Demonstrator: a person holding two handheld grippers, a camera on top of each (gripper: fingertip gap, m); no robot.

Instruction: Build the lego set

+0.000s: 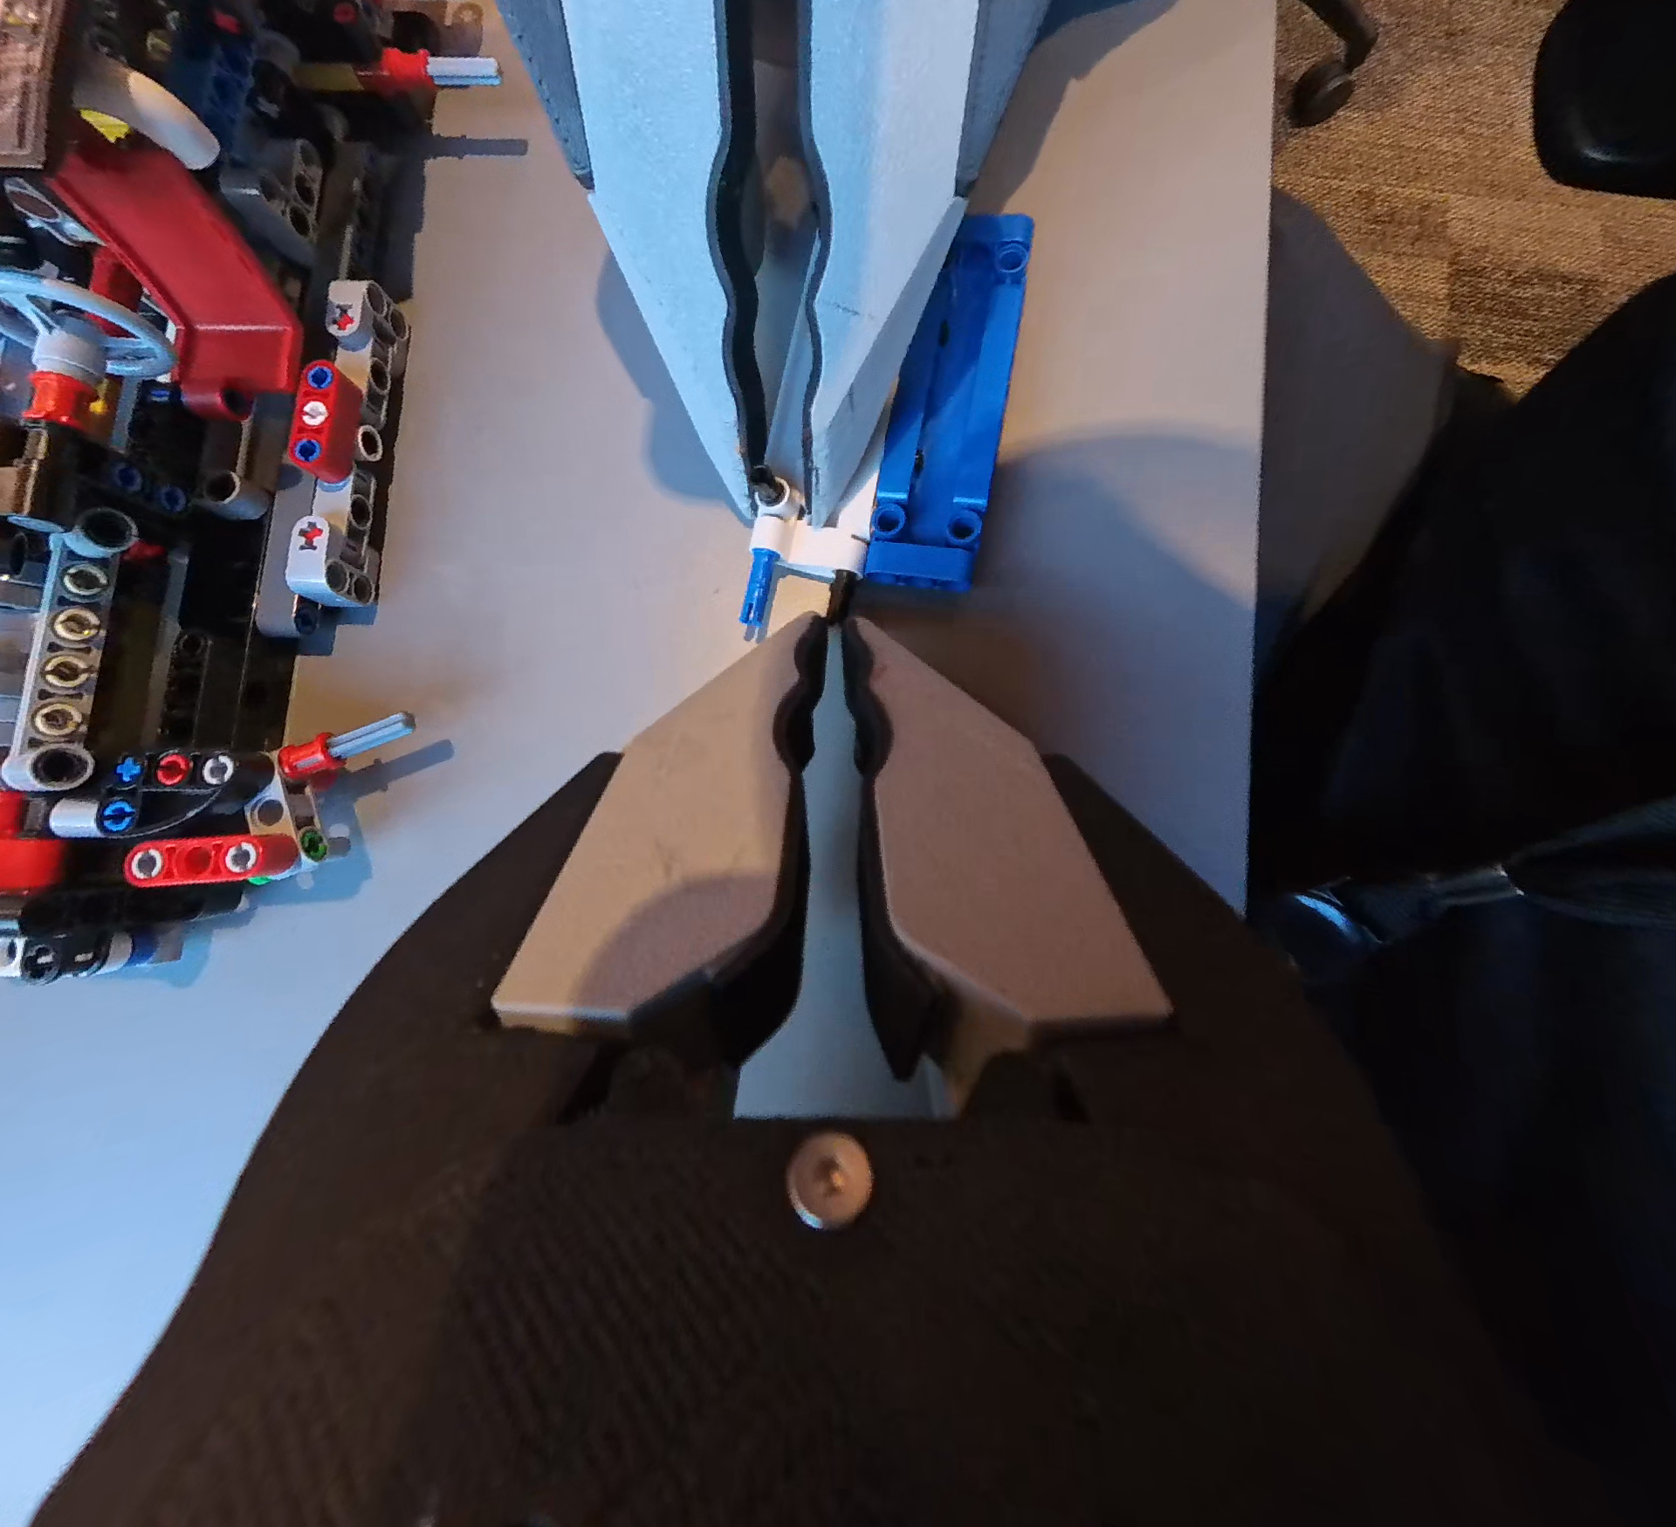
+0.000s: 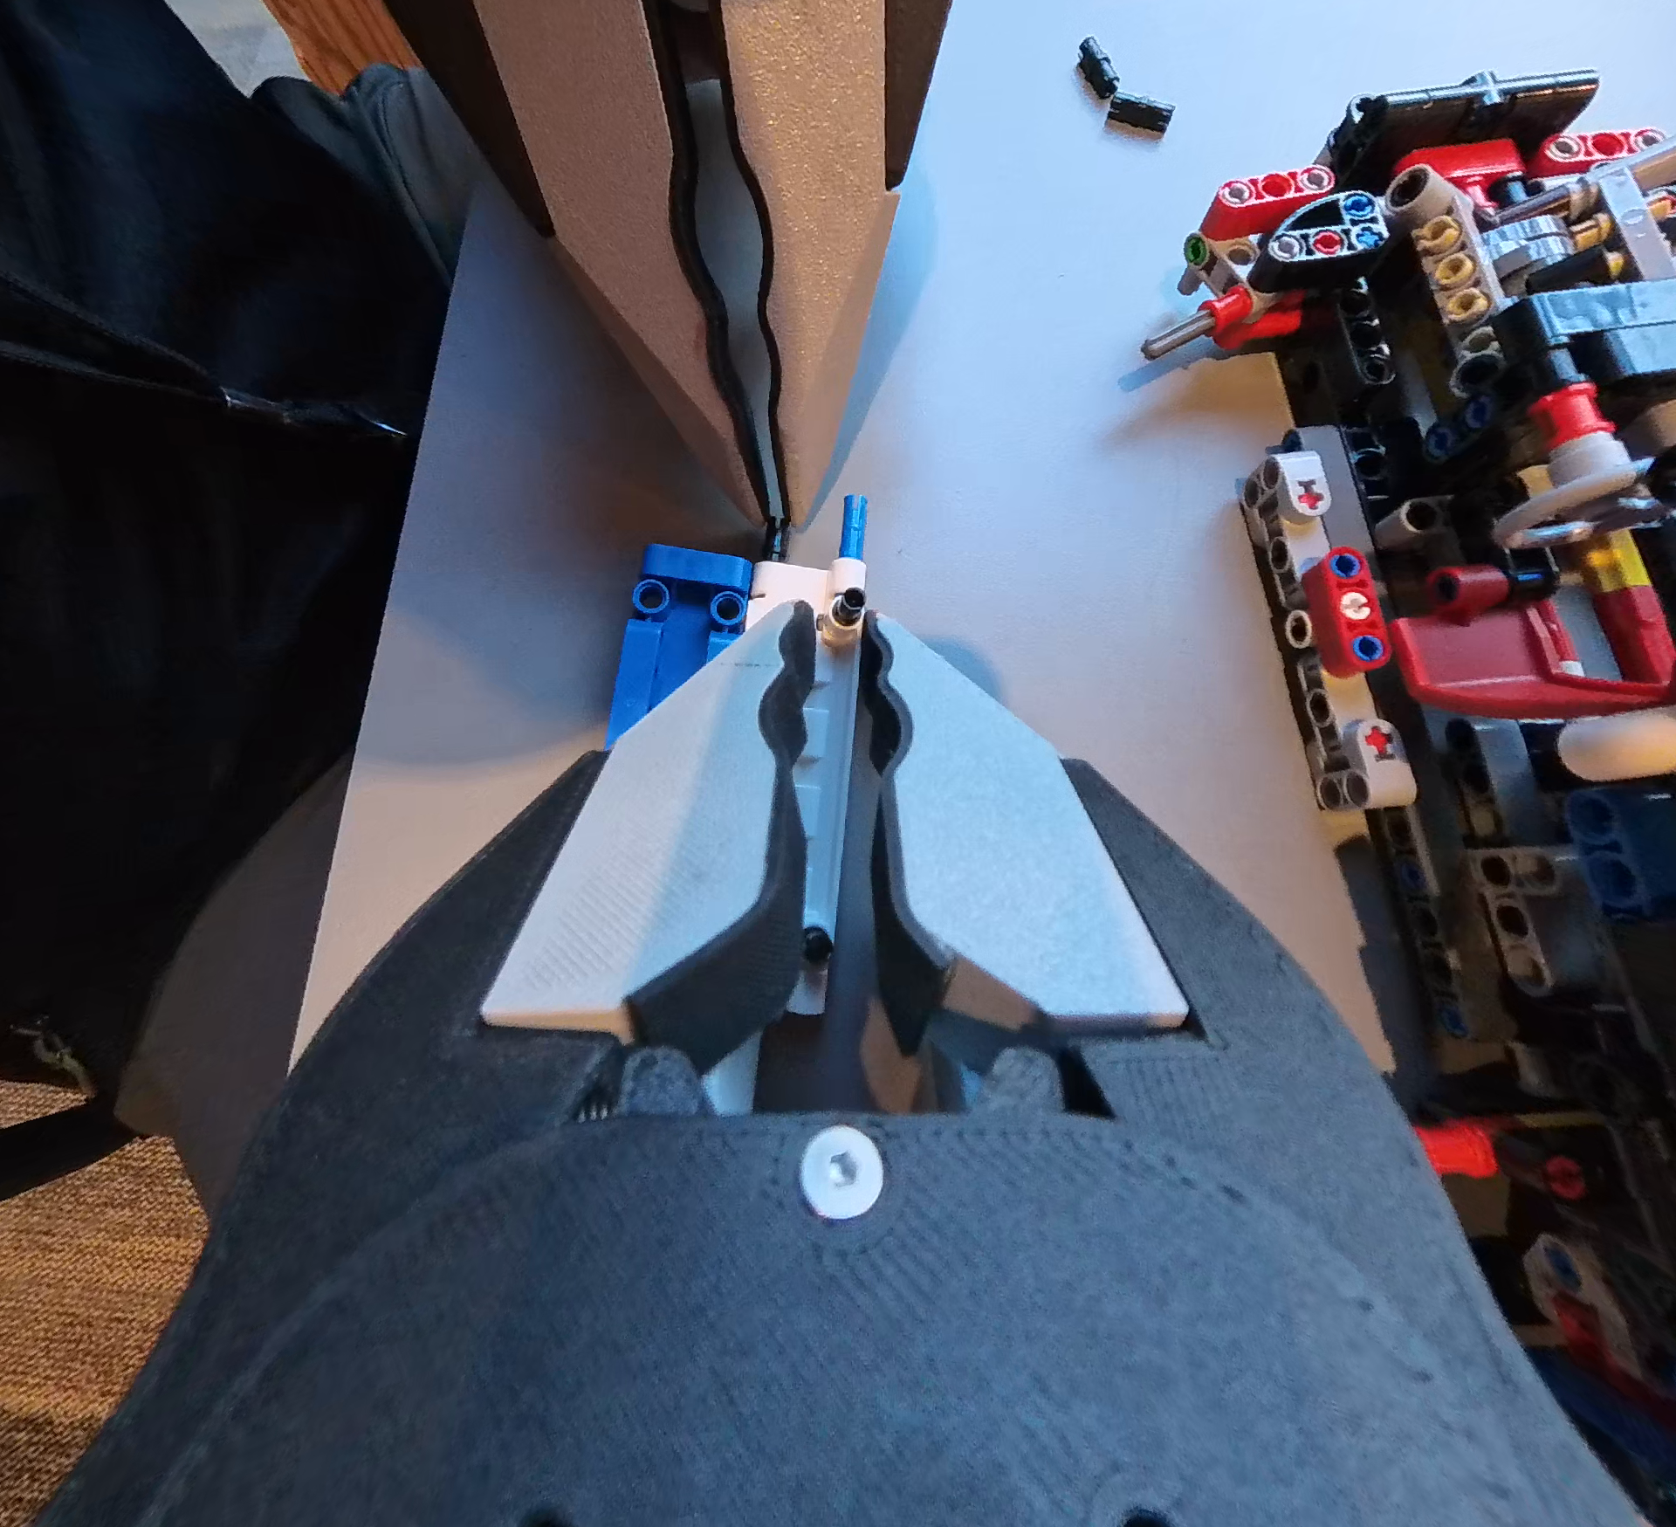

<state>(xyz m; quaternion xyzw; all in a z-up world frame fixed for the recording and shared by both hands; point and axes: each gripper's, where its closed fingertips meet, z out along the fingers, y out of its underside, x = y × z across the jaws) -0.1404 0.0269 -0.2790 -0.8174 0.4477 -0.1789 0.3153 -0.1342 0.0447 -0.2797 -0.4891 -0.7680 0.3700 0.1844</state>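
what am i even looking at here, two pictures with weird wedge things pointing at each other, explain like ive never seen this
These are two hand-held grippers, each with a camera looking along its jaws. One picture is from the left gripper, the other from the right gripper, and each shows the other coming from the top. They meet near the edge of a pale table. The right jaws are shut on a white piece joined to a blue panel, with a blue pin sticking out. The left jaws pinch a small black pin at that piece. A half-built model car sits nearby.

Bare table (image 2: 1043, 359) lies open between the grippers and the car model (image 2: 1487, 486). Two loose black pins (image 2: 1120, 91) sit in that gap. The table edge seems close behind the blue panel (image 1: 952, 413).
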